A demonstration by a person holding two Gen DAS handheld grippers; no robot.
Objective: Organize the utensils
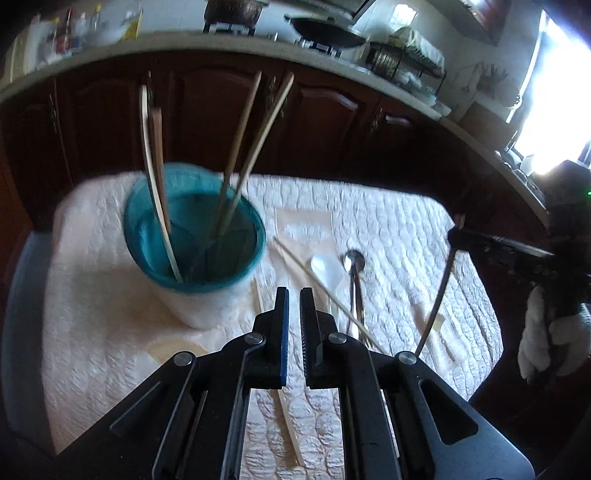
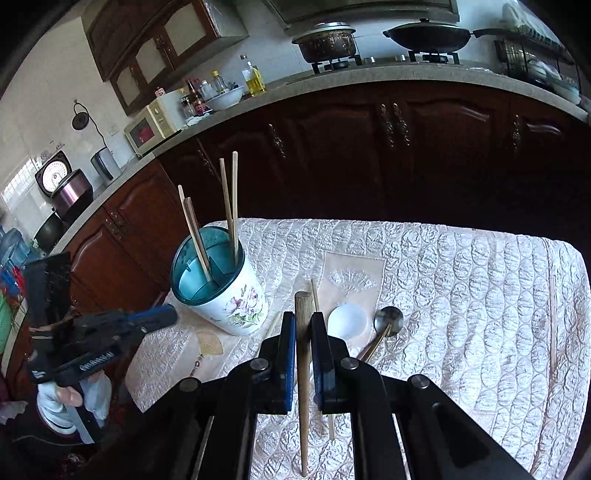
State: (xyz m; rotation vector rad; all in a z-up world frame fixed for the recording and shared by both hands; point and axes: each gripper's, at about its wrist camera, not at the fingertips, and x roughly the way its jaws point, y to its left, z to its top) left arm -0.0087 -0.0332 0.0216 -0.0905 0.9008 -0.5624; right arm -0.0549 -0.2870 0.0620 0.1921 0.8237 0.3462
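Observation:
A white floral utensil holder with a teal rim [image 2: 218, 284] stands on the quilted table and holds several chopsticks [image 2: 229, 206]; it also shows in the left wrist view [image 1: 195, 236]. My right gripper [image 2: 303, 321] is shut on a brown chopstick [image 2: 303, 354], held above the table; it shows at the right of the left wrist view [image 1: 456, 236] with the chopstick [image 1: 437, 299] hanging down. My left gripper [image 1: 294, 295] is nearly closed and empty, right of the holder. A white spoon [image 2: 347, 320], a metal spoon [image 2: 388, 320] and a pale chopstick [image 1: 317, 280] lie on the cloth.
The cream quilted cloth [image 2: 461, 295] covers the table. Another chopstick [image 2: 552, 325] lies near the right edge. Dark wood cabinets [image 2: 369, 155] and a counter with a pot [image 2: 325, 40] and a wok [image 2: 428, 35] stand behind.

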